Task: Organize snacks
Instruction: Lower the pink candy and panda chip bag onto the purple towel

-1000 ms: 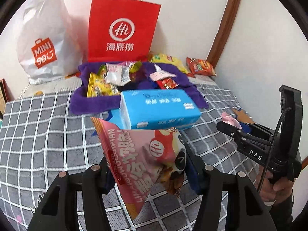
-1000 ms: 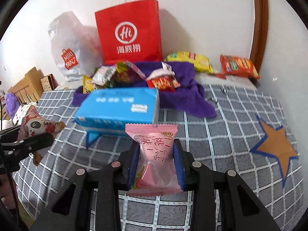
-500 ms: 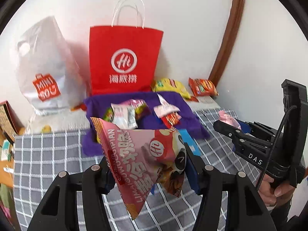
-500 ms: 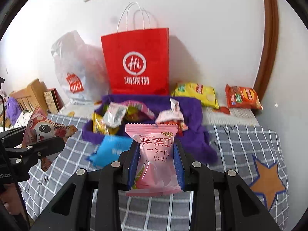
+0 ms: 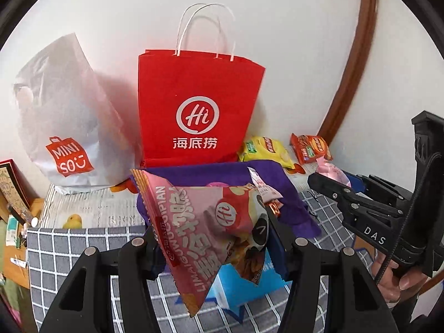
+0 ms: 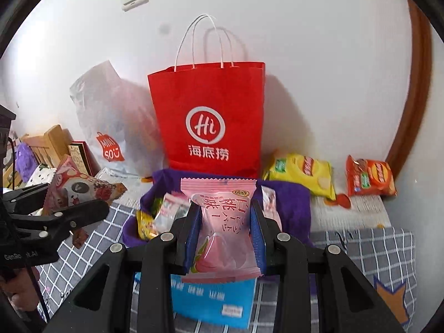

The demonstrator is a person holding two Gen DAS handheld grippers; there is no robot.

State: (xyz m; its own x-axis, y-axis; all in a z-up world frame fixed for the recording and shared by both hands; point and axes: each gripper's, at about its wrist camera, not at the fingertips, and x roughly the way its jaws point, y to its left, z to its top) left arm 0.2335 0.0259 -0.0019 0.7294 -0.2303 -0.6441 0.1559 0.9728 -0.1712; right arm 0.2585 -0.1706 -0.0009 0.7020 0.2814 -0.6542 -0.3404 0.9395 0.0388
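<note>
My left gripper (image 5: 212,245) is shut on a big pink snack bag (image 5: 205,230) that hangs tilted between its pads, up off the bed. My right gripper (image 6: 225,231) is shut on a small pink peach-flavour packet (image 6: 222,222), held upright. A red paper bag (image 5: 197,111) with white handles stands open against the wall straight ahead of both. In front of it a purple cloth (image 6: 285,194) carries several loose snack packets (image 6: 166,211). The right gripper (image 5: 330,187) shows at the right of the left wrist view, and the left gripper (image 6: 91,208) at the left of the right wrist view.
A white Miniso plastic bag (image 5: 63,127) leans left of the red bag. Yellow (image 6: 302,174) and orange (image 6: 369,177) chip bags lie by the wall at right. A blue tissue pack (image 6: 213,302) rests on the grey checked bedcover (image 5: 69,247). Wooden furniture (image 6: 50,144) stands at far left.
Both grippers have risen and moved toward the red bag with their packets still gripped. The blue tissue pack has dropped low in both views and the bag's handles and rim have come into sight.
</note>
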